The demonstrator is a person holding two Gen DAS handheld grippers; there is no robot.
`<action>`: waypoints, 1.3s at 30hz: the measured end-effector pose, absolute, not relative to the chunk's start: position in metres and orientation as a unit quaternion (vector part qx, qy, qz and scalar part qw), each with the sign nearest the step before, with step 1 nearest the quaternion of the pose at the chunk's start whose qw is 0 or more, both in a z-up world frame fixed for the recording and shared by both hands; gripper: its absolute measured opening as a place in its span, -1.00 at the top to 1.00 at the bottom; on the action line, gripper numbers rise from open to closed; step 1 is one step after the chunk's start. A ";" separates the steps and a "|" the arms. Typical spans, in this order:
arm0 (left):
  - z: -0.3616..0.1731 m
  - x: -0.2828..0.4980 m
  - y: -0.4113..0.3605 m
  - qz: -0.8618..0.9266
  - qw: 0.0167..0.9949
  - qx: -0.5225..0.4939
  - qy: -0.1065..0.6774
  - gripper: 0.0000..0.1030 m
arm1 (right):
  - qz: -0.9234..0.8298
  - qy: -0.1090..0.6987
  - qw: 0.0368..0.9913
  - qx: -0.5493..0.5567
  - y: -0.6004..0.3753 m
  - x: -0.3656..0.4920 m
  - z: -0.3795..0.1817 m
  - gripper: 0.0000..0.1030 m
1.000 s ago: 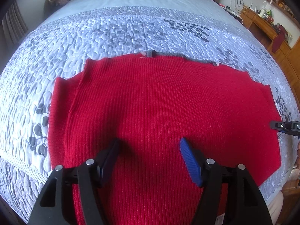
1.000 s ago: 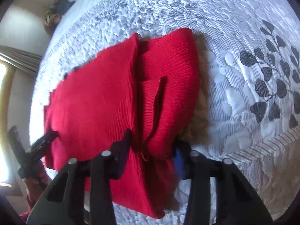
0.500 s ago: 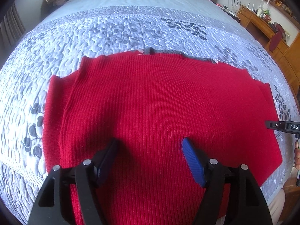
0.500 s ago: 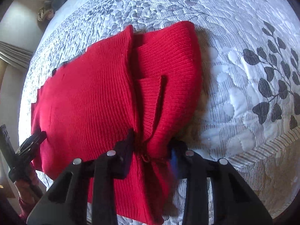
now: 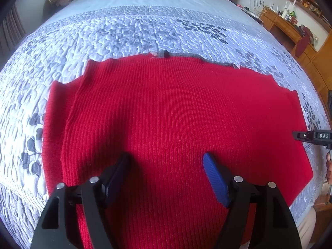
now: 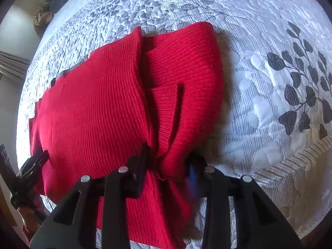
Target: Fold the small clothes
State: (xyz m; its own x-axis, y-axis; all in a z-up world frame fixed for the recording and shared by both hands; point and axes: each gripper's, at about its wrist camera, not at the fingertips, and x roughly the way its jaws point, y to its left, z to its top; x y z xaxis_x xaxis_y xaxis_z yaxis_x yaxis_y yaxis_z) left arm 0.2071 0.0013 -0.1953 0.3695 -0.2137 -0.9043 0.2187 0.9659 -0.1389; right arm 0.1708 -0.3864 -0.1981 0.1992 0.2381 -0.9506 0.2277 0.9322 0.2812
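The left gripper (image 5: pixel 166 171) has black plastic arms with triangular cut-outs and silver round rivets; its ribbed blue rubber finger pads (image 5: pixel 214 179) are long and narrow. The right gripper (image 6: pixel 168 164) is built alike, black with silver rivets, a blue pad just showing. White letters "DAS" mark its black side. Bare fingertips (image 5: pixel 328 166) show at the right.

A red ribbed sweater (image 5: pixel 176 114) lies spread flat on the bed, its grey neckline at the far edge. One side is folded inward, the sleeve doubled over in layers, and a bunched corner is lifted off the bed.
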 end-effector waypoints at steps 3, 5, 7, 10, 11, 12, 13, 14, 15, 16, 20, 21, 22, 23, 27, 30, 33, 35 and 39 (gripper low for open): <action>-0.190 0.208 0.002 -0.141 0.820 0.006 0.555 -0.46 | -0.006 0.644 0.742 0.188 -0.385 0.177 -0.188 0.52; -0.179 0.206 0.010 -0.149 0.817 -0.006 0.557 -0.46 | -0.016 0.644 0.746 0.169 -0.379 0.179 -0.174 0.53; -0.166 0.202 0.021 -0.152 0.825 -0.022 0.544 -0.46 | -0.022 0.642 0.752 0.148 -0.371 0.181 -0.163 0.55; -0.154 0.201 0.044 -0.151 0.829 -0.041 0.537 -0.46 | -0.021 0.635 0.762 0.123 -0.350 0.186 -0.138 0.57; -0.152 0.201 0.051 -0.151 0.830 -0.047 0.536 -0.46 | -0.019 0.631 0.767 0.115 -0.343 0.189 -0.131 0.57; -0.150 0.202 0.059 -0.150 0.830 -0.053 0.535 -0.46 | -0.015 0.625 0.774 0.100 -0.331 0.192 -0.120 0.58; -0.149 0.202 0.065 -0.149 0.830 -0.059 0.534 -0.46 | -0.012 0.621 0.779 0.092 -0.324 0.194 -0.113 0.58; -0.148 0.203 0.074 -0.144 0.831 -0.065 0.533 -0.46 | -0.002 0.614 0.786 0.076 -0.307 0.198 -0.101 0.58; -0.148 0.206 0.080 -0.140 0.832 -0.068 0.533 -0.46 | 0.006 0.611 0.789 0.067 -0.296 0.201 -0.095 0.58; -0.147 0.208 0.087 -0.136 0.833 -0.071 0.532 -0.46 | 0.016 0.607 0.792 0.056 -0.282 0.204 -0.089 0.58; -0.146 0.209 0.106 -0.131 0.832 -0.087 0.532 -0.46 | 0.064 0.597 0.799 0.010 -0.213 0.217 -0.077 0.59; -0.146 0.209 0.109 -0.131 0.832 -0.091 0.531 -0.46 | 0.075 0.596 0.799 0.001 -0.197 0.219 -0.079 0.60; -0.145 0.209 0.111 -0.132 0.832 -0.095 0.531 -0.46 | 0.089 0.597 0.797 -0.010 -0.178 0.221 -0.082 0.60; -0.145 0.209 0.114 -0.133 0.831 -0.099 0.531 -0.46 | 0.099 0.599 0.795 -0.016 -0.165 0.222 -0.086 0.65; -0.149 0.212 0.118 -0.133 0.824 -0.113 0.539 -0.46 | 0.139 0.622 0.770 -0.029 -0.122 0.223 -0.112 0.50; -0.149 0.211 0.121 -0.138 0.820 -0.125 0.541 -0.46 | 0.167 0.621 0.766 -0.024 -0.115 0.211 -0.113 0.39; -0.148 0.210 0.121 -0.138 0.820 -0.124 0.541 -0.46 | 0.175 0.595 0.784 -0.022 -0.135 0.196 -0.091 -0.08; -0.146 0.211 0.119 -0.141 0.818 -0.129 0.542 -0.46 | 0.176 0.582 0.794 -0.027 -0.153 0.185 -0.076 -0.13; -0.141 0.215 0.107 -0.155 0.812 -0.138 0.545 -0.46 | 0.194 0.586 0.785 -0.047 -0.171 0.152 -0.077 -0.18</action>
State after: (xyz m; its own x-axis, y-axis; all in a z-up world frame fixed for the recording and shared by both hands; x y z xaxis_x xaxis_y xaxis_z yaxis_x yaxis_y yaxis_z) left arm 0.2148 0.1071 -0.1410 0.3572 -0.4020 -0.8431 0.1010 0.9140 -0.3930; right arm 0.1516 -0.1713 -0.0766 0.2367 0.2497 -0.9389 -0.3608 0.9199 0.1537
